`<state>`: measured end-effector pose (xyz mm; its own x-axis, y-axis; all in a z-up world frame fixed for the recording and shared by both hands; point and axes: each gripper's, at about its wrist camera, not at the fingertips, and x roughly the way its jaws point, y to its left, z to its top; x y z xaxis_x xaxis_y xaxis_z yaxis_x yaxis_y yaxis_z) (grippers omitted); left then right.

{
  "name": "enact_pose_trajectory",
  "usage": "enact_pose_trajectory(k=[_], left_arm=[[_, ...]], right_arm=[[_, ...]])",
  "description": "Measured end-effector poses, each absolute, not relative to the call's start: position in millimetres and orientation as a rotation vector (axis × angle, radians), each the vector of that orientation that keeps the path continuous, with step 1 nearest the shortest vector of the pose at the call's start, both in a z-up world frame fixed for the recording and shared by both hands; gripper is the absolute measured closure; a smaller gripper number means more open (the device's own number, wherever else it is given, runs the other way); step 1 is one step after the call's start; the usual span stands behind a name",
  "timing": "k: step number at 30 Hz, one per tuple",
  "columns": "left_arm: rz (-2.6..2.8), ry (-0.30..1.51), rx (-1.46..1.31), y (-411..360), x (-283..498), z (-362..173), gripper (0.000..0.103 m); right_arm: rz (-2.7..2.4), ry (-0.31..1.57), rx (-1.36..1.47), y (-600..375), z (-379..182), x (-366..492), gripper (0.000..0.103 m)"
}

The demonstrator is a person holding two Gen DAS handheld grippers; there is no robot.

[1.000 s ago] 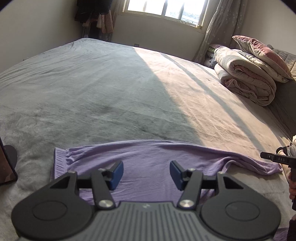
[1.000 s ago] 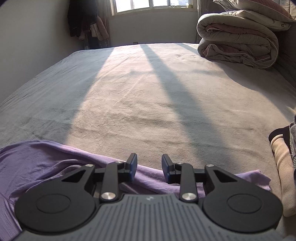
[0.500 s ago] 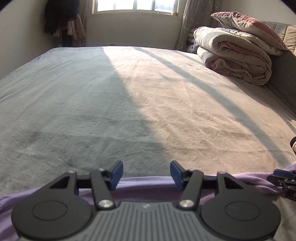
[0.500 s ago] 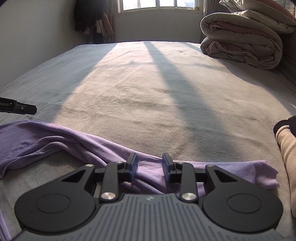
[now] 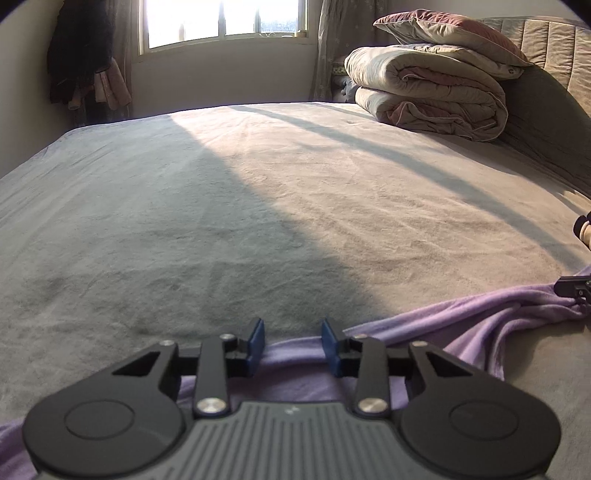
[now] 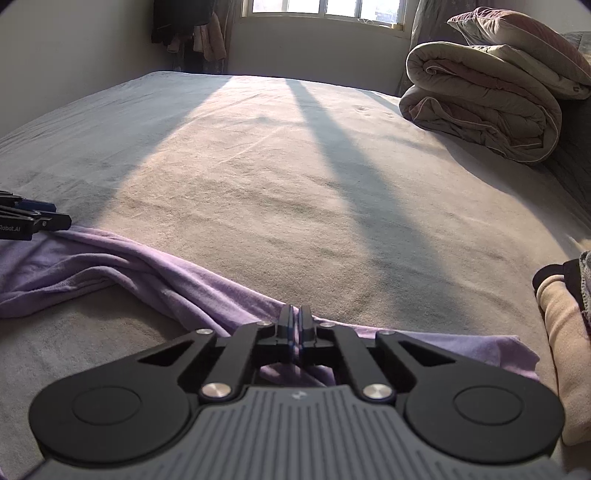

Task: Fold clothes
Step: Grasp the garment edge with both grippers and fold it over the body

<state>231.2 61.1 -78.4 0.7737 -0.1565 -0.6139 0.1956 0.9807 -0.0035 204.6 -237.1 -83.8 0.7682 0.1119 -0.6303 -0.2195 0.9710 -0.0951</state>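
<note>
Purple garment (image 6: pixel 155 273) lies on grey bed (image 5: pixel 258 192); right hand-held gripper (image 6: pixel 295 325) pinches it, left hand-held gripper (image 5: pixel 293 345) gapes.

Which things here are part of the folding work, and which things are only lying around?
Part of the job:
purple garment
right gripper, shut on its edge
left gripper, open over it

Only lying around:
rolled duvet
pillow
hanging clothes
beige cloth

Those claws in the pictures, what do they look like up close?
Each claw has a grey ribbed body, two round black discs, black linkage arms with silver bolts, and blue pads on its fingertips. White lettering marks one side.
</note>
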Motion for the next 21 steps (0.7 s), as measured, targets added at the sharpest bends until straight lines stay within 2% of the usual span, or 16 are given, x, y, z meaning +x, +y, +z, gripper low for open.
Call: enact_pose_trajectory(k=[1,14,19,21], left_arm=[[-0.191,0.656,0.061,60,232,-79,0.103],[-0.09,0.503,-0.092,75,228,-65,0.103],[-0.073,0.546,-0.061,72,234,-73,0.103],[-0.084,0.553,-0.057,71,235,-73,0.103]], right_arm=[[0.163,0.667,-0.172,-235,-82,205,0.103],[0.123,0.564,-0.208,-234,-40,253,0.103],[0.105,0.566,-0.237,-239,-31,267,0.103],[0.082,0.599,-0.241,-251,-28,265,0.092]])
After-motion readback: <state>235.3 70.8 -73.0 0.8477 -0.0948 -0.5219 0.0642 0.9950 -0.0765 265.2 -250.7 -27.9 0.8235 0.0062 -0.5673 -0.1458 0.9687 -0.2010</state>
